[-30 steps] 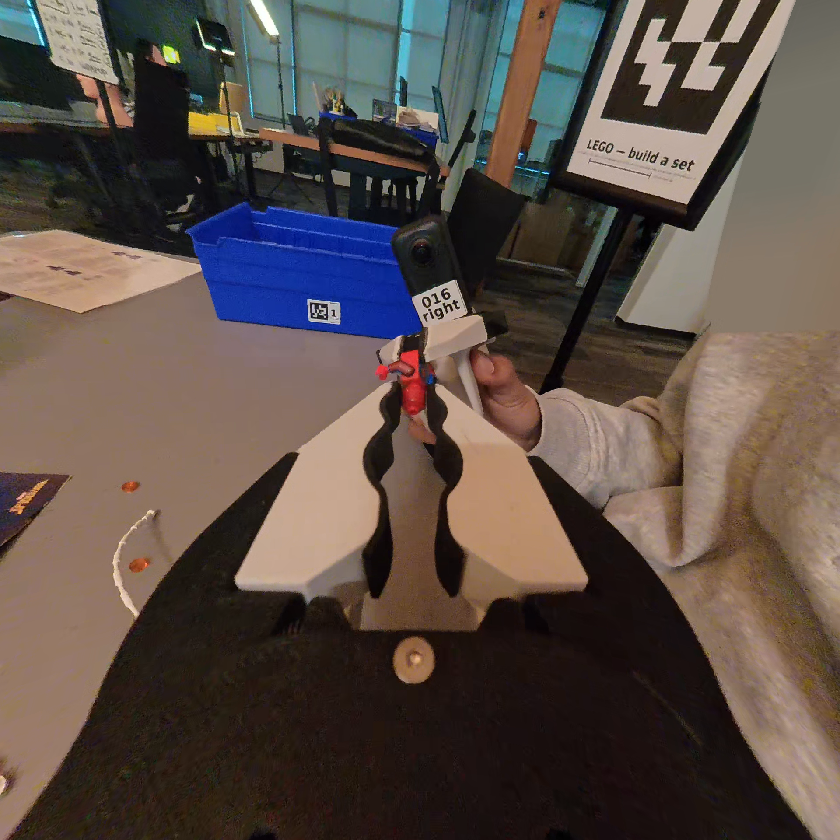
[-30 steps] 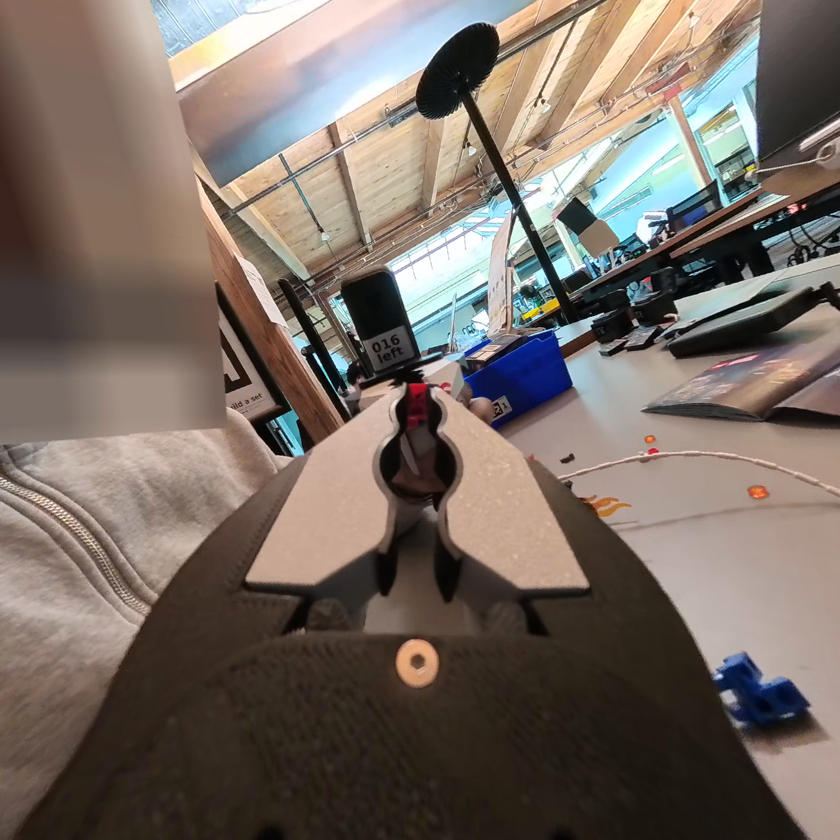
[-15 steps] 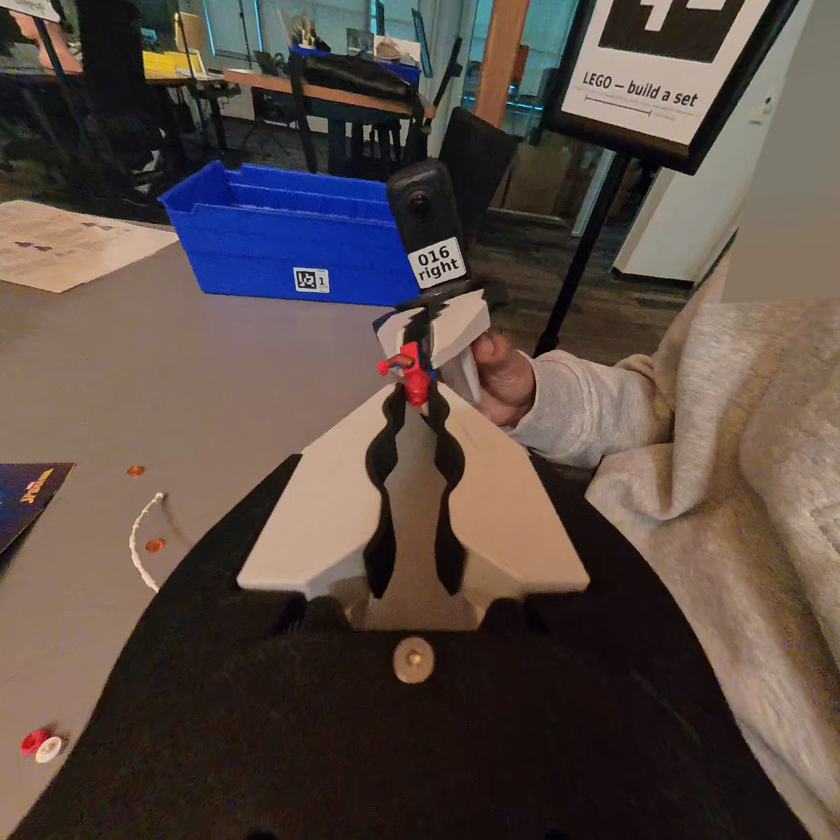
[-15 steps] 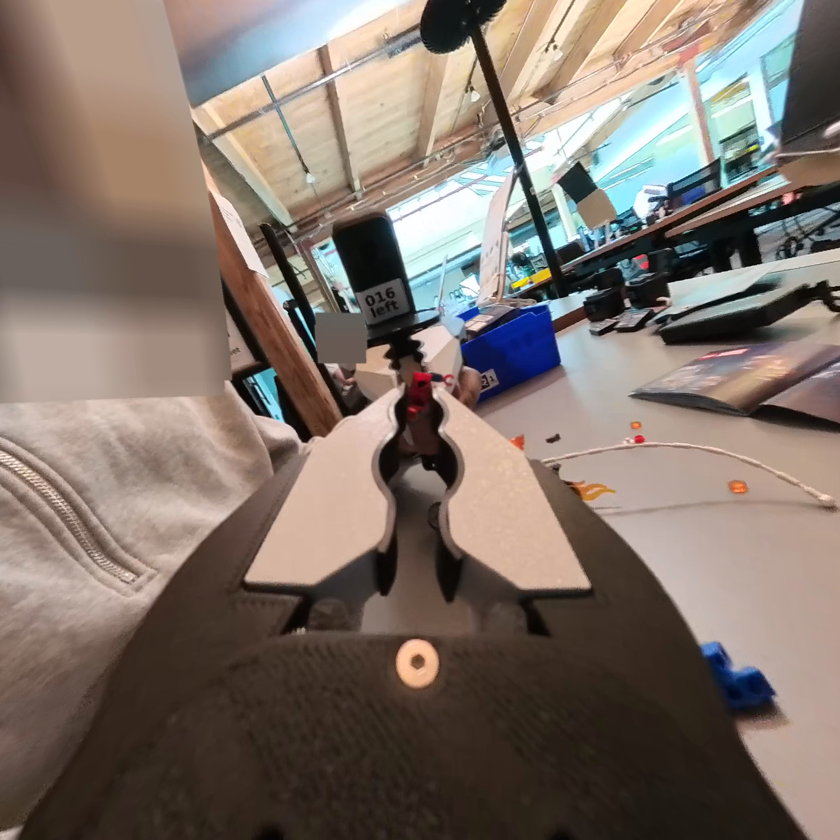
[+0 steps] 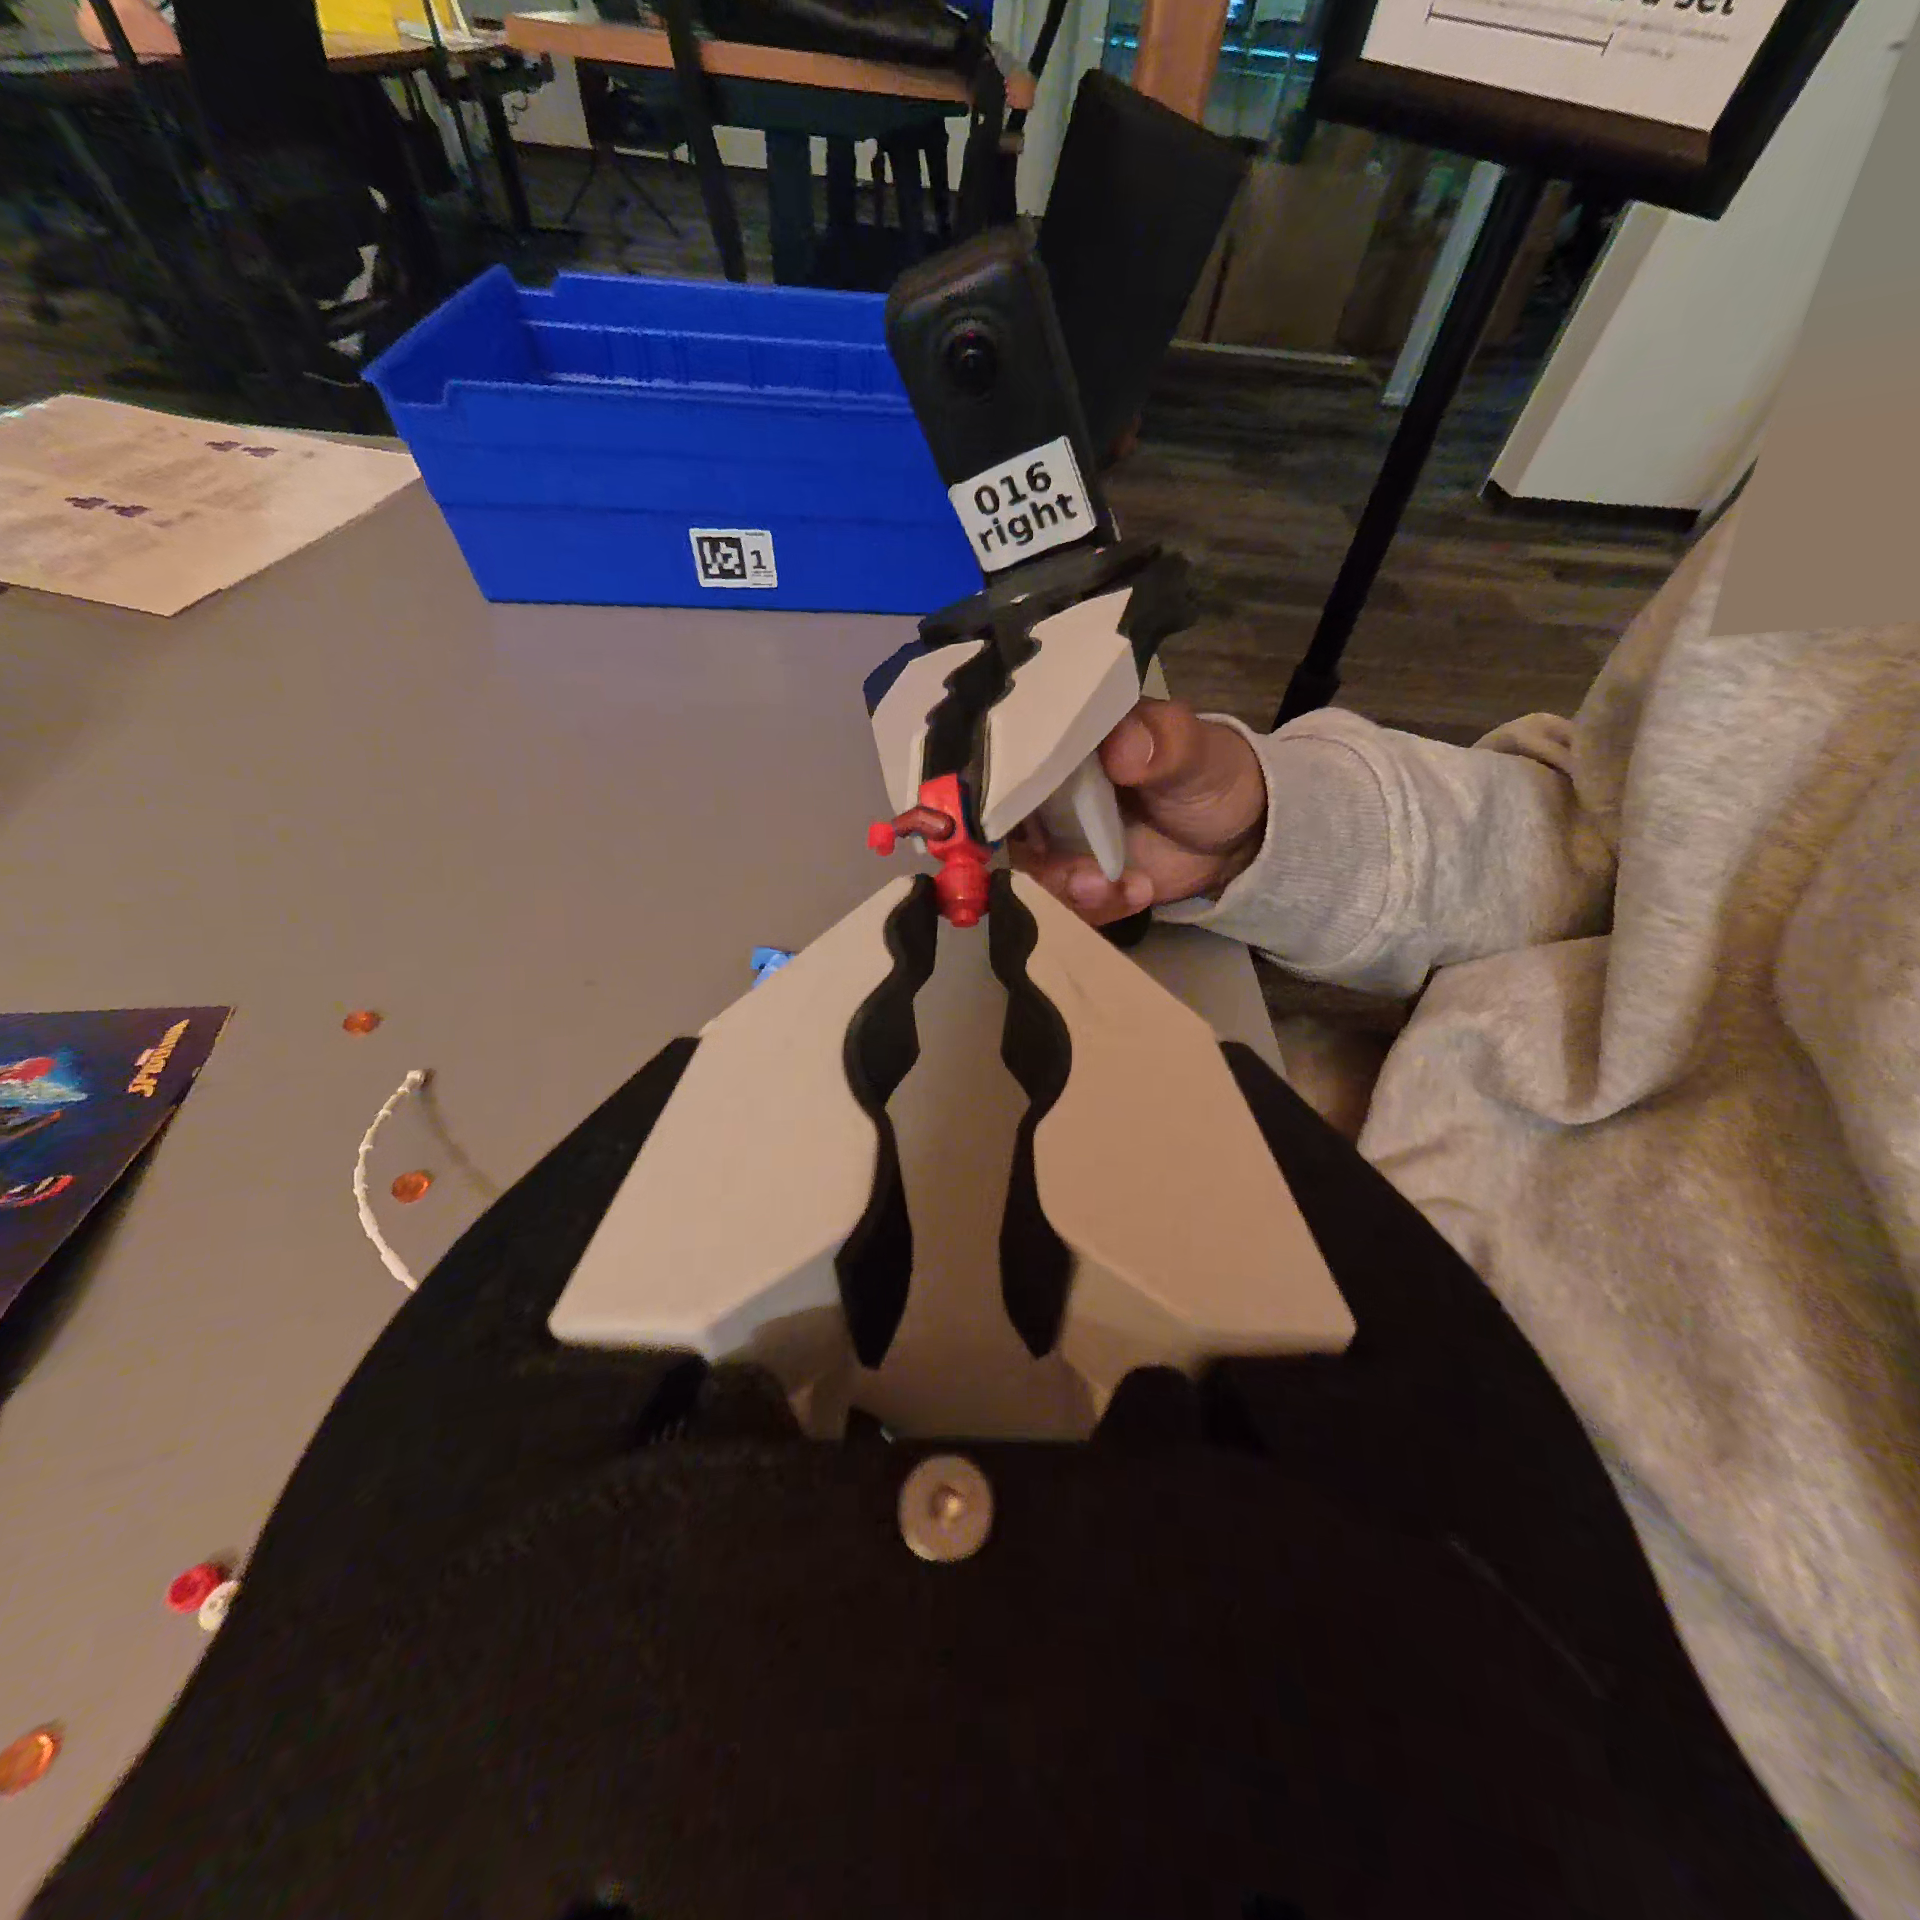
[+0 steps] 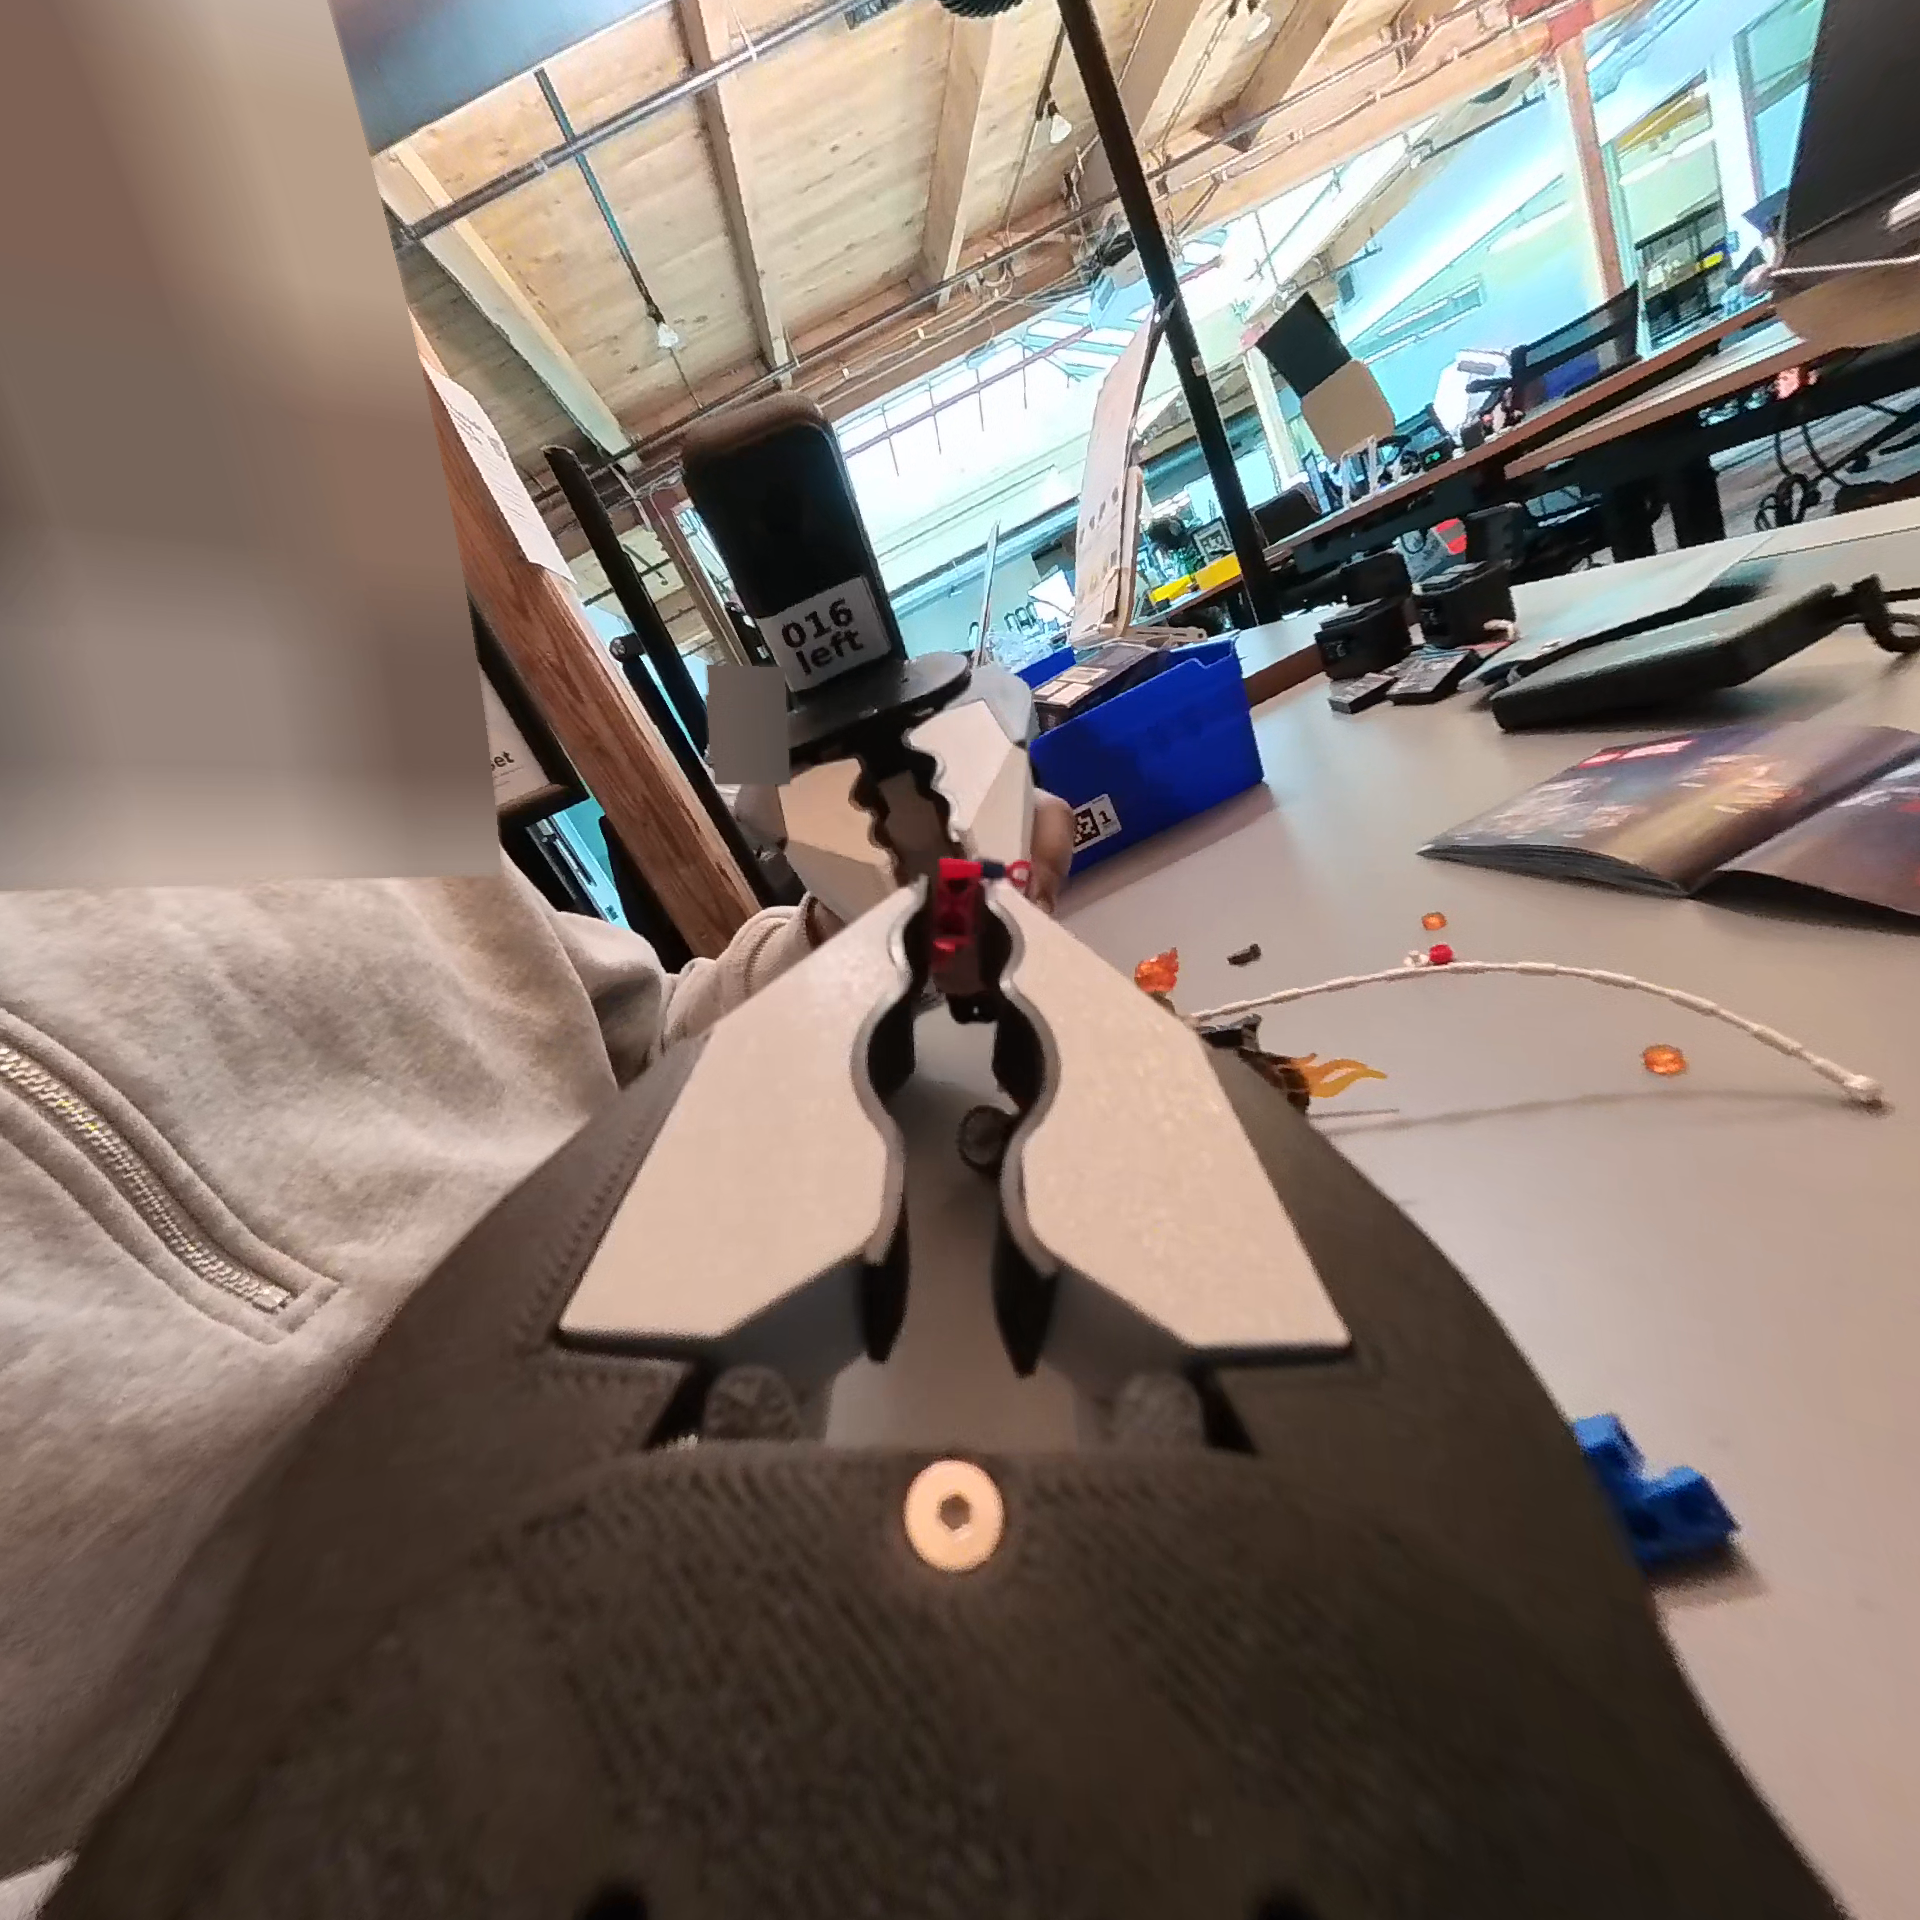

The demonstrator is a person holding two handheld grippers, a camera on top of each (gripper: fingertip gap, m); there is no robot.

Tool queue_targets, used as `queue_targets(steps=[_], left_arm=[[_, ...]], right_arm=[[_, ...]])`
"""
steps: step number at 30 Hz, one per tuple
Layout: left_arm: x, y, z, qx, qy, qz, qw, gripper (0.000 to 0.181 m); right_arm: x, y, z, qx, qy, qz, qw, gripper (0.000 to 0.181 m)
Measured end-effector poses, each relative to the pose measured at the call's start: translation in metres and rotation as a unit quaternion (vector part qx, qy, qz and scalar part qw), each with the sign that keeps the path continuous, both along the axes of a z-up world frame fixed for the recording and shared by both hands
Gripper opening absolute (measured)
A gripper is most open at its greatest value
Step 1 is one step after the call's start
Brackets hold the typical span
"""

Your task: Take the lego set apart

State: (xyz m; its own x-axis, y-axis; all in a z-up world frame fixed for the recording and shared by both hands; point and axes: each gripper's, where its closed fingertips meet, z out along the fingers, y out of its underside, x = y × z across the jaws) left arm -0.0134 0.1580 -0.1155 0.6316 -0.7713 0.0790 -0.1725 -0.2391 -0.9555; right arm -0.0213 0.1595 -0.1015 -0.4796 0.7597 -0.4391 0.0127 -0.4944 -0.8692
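The left gripper (image 5: 958, 902) points straight ahead with its jaws nearly together at the tips, pinching the lower end of a small red lego figure (image 5: 951, 847) that is held up in the air above the near edge of the grey table (image 5: 436, 790). The right gripper (image 5: 961, 805) meets it tip to tip from the far side, tilted downward, its jaws closed on the figure's upper body, with one red arm of the figure sticking out to the side. In the right wrist view the right gripper (image 6: 954, 914) shows the figure (image 6: 956, 914) wedged between its black-lined fingertips (image 6: 914, 925), the left gripper (image 6: 914, 831) just beyond. A hand (image 5: 1174, 821) in a grey sleeve (image 5: 1382, 852) holds the right tool's handle. On the table lie a white cord (image 6: 1507, 987), scattered orange studs (image 6: 1662, 1060), a flame piece (image 6: 1340, 1072), a blue brick (image 6: 1652, 1501) near the right gripper's side, and red and white studs (image 5: 197, 1590). Farther off sit an open booklet (image 6: 1704, 810), a blue bin (image 5: 665, 457) and a printed sheet (image 5: 156, 499).
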Motion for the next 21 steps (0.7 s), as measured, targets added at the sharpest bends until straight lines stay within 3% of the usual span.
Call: queue_targets(steps=[6, 9, 19, 21], left_arm=[[0.004, -0.001, 0.01, 0.001, -0.032, -0.002, 0.999, 0.008], [0.006, 0.0, 0.019, -0.021, -0.096, -0.009, 0.995, 0.008], [0.011, -0.001, 0.03, -0.169, -0.307, -0.062, 0.934, 0.009], [0.01, 0.003, 0.027, -0.158, -0.297, -0.045, 0.941, 0.008]], right_arm=[[0.004, -0.002, 0.006, -0.017, 0.015, 0.018, 1.0, 0.005], [0.007, 0.001, 0.015, -0.045, 0.04, 0.016, 0.998, 0.004], [0.012, 0.006, 0.027, -0.096, 0.089, 0.005, 0.991, 0.004], [0.01, 0.01, 0.025, -0.105, 0.082, -0.003, 0.991, 0.004]])
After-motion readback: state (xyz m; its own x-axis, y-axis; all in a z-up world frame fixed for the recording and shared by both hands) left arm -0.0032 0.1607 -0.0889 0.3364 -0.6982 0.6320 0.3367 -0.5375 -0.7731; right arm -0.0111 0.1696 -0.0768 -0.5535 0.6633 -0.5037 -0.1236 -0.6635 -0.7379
